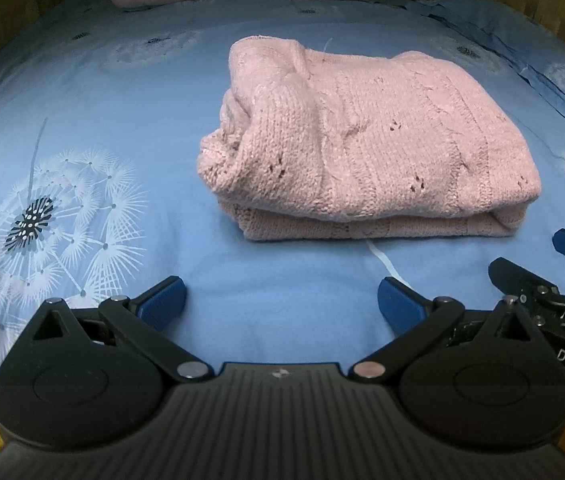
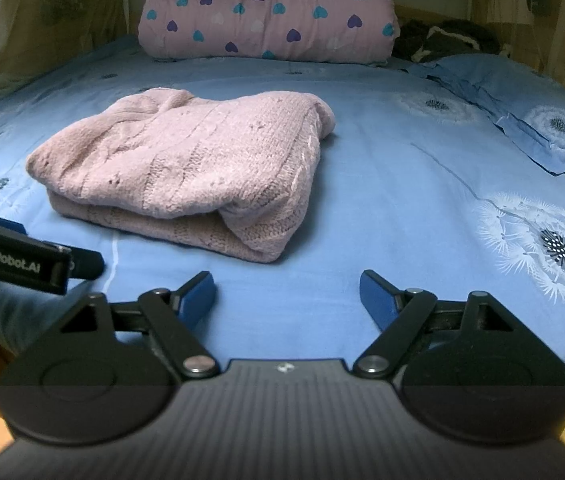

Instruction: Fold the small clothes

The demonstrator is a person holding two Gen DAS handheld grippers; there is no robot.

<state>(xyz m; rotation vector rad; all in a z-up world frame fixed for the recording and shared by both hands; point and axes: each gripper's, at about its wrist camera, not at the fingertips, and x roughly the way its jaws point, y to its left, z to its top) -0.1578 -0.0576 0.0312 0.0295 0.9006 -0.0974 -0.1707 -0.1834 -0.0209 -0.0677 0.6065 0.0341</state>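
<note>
Pink sweater (image 1: 366,140) lies folded in compact bundle on bed (image 1: 122,100), mid-sheet, near pillow (image 2: 270,12)

Left hand-held gripper (image 1: 280,300) and right hand-held gripper (image 2: 286,294): fingers apart, empty, short of sweater

Judged: fold done; next, tidy loose edge or fetch another garment

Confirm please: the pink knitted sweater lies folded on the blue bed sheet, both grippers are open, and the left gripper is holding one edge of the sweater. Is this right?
Not quite. The left gripper holds nothing: the left wrist view shows its jaws open over bare blue bed sheet, short of the pink knitted sweater. The rest is right: the sweater lies folded on the sheet, and the right gripper is open too.
</note>
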